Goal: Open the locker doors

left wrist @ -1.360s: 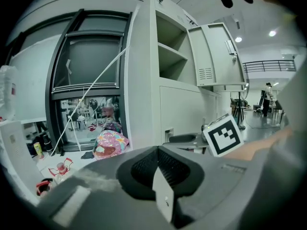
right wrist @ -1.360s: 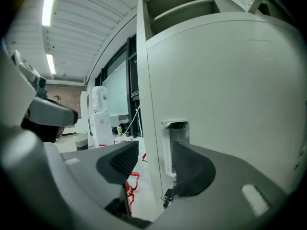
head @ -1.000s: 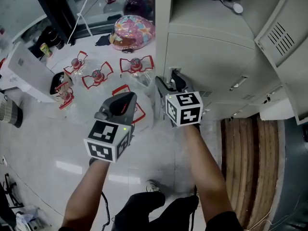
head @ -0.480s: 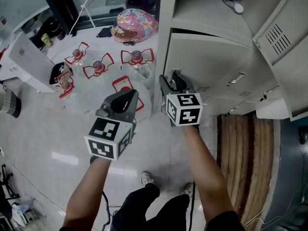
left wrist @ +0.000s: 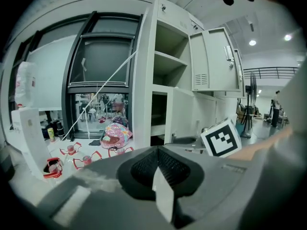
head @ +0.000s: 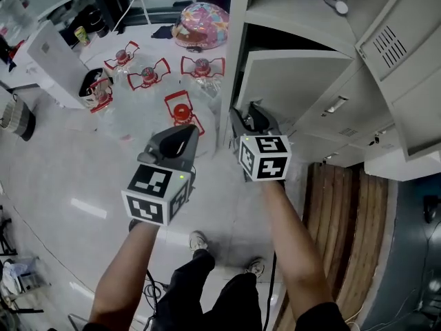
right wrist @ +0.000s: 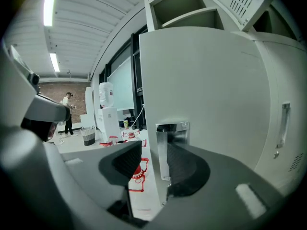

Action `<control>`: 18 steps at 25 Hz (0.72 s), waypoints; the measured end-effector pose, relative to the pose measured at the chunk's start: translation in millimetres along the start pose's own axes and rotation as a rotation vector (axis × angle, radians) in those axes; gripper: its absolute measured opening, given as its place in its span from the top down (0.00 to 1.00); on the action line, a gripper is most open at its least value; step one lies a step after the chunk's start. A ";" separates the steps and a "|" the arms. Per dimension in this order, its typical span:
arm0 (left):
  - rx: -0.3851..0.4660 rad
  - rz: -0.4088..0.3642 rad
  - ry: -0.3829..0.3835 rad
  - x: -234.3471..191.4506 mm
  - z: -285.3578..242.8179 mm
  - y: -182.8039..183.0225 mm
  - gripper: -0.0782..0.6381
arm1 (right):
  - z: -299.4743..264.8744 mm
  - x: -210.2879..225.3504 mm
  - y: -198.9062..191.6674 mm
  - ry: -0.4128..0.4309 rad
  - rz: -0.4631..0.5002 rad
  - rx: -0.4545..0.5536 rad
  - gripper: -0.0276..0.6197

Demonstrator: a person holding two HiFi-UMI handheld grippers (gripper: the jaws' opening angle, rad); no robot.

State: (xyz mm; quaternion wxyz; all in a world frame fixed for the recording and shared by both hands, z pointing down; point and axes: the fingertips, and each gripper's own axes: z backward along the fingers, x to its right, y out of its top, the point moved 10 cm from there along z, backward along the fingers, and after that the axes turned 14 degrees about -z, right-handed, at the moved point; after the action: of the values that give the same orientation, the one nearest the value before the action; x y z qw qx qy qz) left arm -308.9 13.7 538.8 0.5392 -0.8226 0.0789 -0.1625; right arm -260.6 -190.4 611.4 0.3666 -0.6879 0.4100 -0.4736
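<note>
Head view, read from the left: red-handled jugs (head: 146, 76) sit on the floor at 10 o'clock, well apart from both tools. Next comes our left gripper (head: 181, 135), near the centre, its jaws pressed together on nothing. In the left gripper view (left wrist: 159, 171) the pads meet and point past the locker, which stands at 1 o'clock. We judge that it takes no part in the pull.

Just beside it, our right gripper (head: 246, 116) sits at the free edge of the middle locker door (head: 296, 81), which stands partly ajar. In the right gripper view (right wrist: 151, 164) that door (right wrist: 206, 90) fills 12 to 3 o'clock. Its free edge runs upright, 12 to 6 o'clock, straight between the jaws. Those jaws are about half spread and have just been closing, with the door edge between them. The right-hand pad lies at the chrome latch plate (right wrist: 171, 127). The left-hand pad stands off the edge with floor showing in the gap, so we see no pinch yet.

The hinge side lies at 3 o'clock, so we judge the coming move swings the edge out toward 9 o'clock, and the right gripper is the nearer one for it. Further right, the vented upper door (head: 396, 54) hangs open, and the neighbouring door (right wrist: 283, 143) looks shut.
</note>
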 end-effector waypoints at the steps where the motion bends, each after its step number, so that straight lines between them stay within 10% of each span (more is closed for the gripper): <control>1: -0.001 0.002 0.005 5.5 2.2 0.2 0.89 | 4.9 0.2 -1.4 0.007 0.001 -0.003 0.70; 18: -0.001 0.029 0.061 103.3 34.4 15.4 0.89 | 98.9 20.6 -19.7 0.087 0.040 -0.043 0.72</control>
State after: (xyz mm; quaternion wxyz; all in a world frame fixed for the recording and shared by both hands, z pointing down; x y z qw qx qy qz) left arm -199.5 5.6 531.0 0.5385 -0.8162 0.1074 -0.1796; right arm -157.7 -189.9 608.2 0.3431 -0.6660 0.4492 -0.4867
